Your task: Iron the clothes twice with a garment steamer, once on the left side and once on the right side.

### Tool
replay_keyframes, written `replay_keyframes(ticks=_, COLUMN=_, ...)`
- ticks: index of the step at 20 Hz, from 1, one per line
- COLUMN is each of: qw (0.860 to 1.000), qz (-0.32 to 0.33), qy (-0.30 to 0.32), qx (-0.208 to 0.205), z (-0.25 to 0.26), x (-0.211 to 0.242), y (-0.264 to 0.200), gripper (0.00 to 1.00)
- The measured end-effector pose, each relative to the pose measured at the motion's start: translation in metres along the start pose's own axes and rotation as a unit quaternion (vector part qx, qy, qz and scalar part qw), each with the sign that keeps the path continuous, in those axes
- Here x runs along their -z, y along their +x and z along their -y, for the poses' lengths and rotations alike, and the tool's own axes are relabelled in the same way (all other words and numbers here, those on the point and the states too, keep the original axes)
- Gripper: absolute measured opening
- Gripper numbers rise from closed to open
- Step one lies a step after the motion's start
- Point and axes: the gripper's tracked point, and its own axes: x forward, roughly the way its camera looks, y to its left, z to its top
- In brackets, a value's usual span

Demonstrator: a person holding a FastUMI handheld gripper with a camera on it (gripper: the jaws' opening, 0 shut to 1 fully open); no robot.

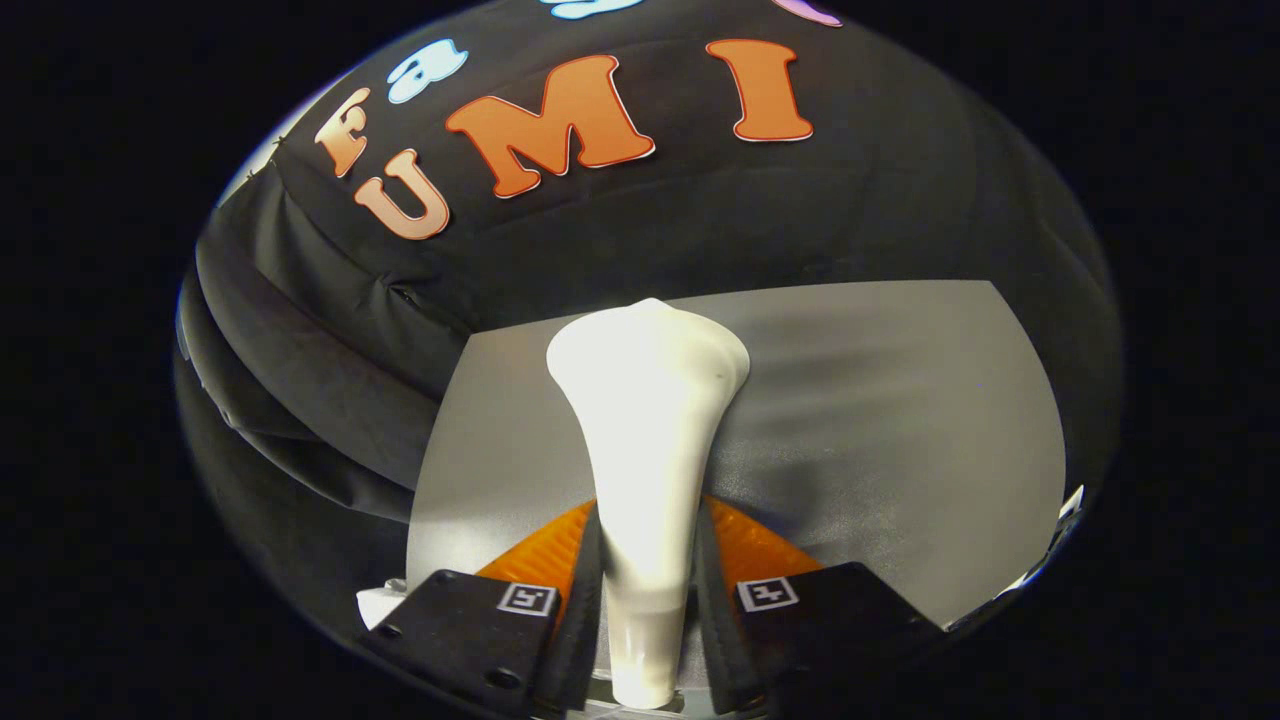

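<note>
Strong light from above is overexposing the glossy white plastic steamer head (645,400), washing out its detail; the flat grey sheet (900,420) is showing soft streaked glare. Fisheye distortion is bending everything from 9 to 3 o'clock; the black cloth wall (700,230) is staying dim.

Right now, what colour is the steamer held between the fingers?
White all over, plain, best seen in the gripper view: the steamer sits clamped in the gripper.

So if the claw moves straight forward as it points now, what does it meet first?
The claw is shut on the white steamer, whose head leads. Beyond it lies the grey table, then the black cloth wall; probably the wall, but depth is unclear.
</note>
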Motion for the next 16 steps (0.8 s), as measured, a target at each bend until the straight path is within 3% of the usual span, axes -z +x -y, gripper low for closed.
replay_keyframes(ticks=8, qw=0.998, qz=0.051, qy=0.01, qx=0.026, z=0.0, x=-0.008, y=-0.016, gripper=0.37)
replay_keyframes(ticks=16, qw=0.985, qz=0.166, qy=-0.012, qx=0.051, z=-0.027, x=0.0, y=-0.087, gripper=0.36)
